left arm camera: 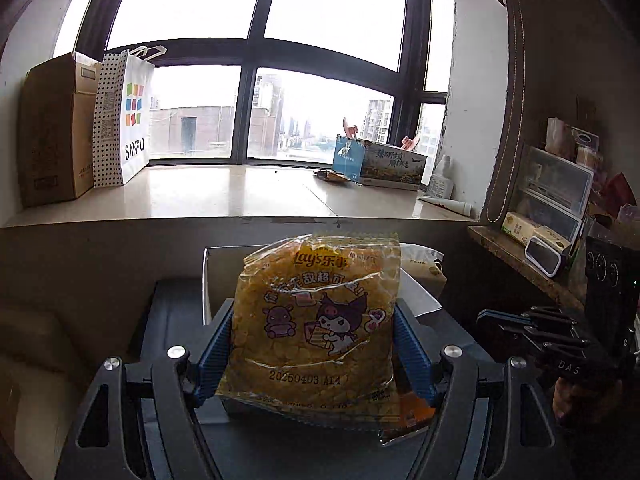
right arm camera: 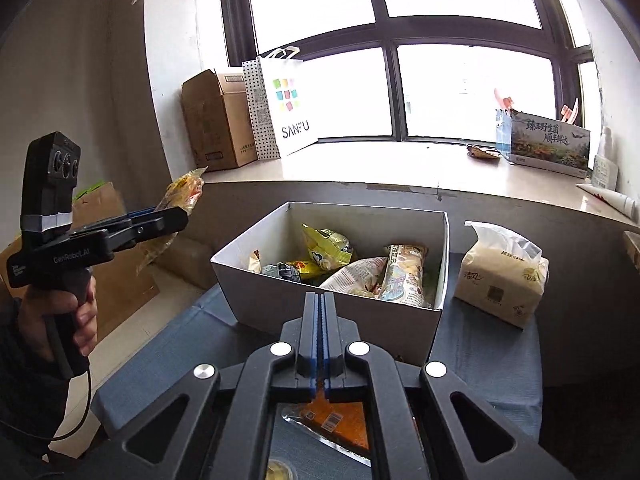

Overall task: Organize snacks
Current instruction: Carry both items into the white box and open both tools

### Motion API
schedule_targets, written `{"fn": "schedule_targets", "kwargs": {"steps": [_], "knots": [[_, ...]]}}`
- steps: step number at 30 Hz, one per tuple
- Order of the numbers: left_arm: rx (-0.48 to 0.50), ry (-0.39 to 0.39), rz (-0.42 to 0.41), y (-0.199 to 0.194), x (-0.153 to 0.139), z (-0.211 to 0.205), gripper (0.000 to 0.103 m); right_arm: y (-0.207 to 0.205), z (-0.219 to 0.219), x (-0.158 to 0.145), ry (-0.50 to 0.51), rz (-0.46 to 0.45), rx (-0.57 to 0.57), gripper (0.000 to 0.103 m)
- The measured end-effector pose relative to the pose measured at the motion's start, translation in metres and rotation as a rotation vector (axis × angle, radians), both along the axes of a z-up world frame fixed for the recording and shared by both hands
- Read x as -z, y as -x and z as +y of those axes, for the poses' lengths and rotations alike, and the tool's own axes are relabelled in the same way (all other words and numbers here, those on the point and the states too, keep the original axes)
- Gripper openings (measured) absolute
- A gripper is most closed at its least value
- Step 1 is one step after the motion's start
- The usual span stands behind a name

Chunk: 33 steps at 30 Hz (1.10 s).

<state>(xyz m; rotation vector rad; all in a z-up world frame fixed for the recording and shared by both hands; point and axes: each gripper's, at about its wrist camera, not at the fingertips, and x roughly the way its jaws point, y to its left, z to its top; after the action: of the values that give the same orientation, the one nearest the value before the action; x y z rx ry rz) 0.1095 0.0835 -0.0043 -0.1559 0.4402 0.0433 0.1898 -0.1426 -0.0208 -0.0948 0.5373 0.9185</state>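
My left gripper (left arm camera: pixel 314 344) is shut on a yellow Lay's chip bag (left arm camera: pixel 316 332), its blue pads pressing both sides; the bag hangs lifted in the air. From the right wrist view, the same bag (right arm camera: pixel 176 208) and left gripper (right arm camera: pixel 160 220) show at the left, held by a hand, left of the white box (right arm camera: pixel 332 308). The box holds several snack packets (right arm camera: pixel 400 272). My right gripper (right arm camera: pixel 320 300) is shut with nothing between its fingers, just in front of the box's near wall. An orange packet (right arm camera: pixel 336 424) lies on the dark cloth below it.
A tissue pack (right arm camera: pixel 500 276) stands right of the box. On the window ledge (left arm camera: pixel 224 192) are a cardboard carton (left arm camera: pixel 52 132), a SANFU paper bag (left arm camera: pixel 124 120) and a printed carton (left arm camera: pixel 384 164). A cluttered side shelf (left arm camera: pixel 540 216) is at the right.
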Motion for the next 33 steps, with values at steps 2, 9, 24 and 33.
{"fn": "schedule_targets", "kwargs": {"steps": [2,9,24,33], "knots": [[-0.008,-0.020,0.015,-0.004,0.009,-0.003,0.078,0.003,0.005,0.013,0.041,0.036,-0.027,0.100],[-0.010,0.027,0.047,0.005,0.027,0.005,0.078,0.042,0.014,0.091,0.211,0.123,-0.127,0.101],[0.012,0.020,0.073,0.010,0.042,-0.008,0.078,0.070,0.008,0.137,0.283,0.166,-0.168,0.033],[0.024,0.030,0.084,0.008,0.047,-0.010,0.078,0.068,0.012,0.111,0.250,0.100,-0.153,0.032]]}}
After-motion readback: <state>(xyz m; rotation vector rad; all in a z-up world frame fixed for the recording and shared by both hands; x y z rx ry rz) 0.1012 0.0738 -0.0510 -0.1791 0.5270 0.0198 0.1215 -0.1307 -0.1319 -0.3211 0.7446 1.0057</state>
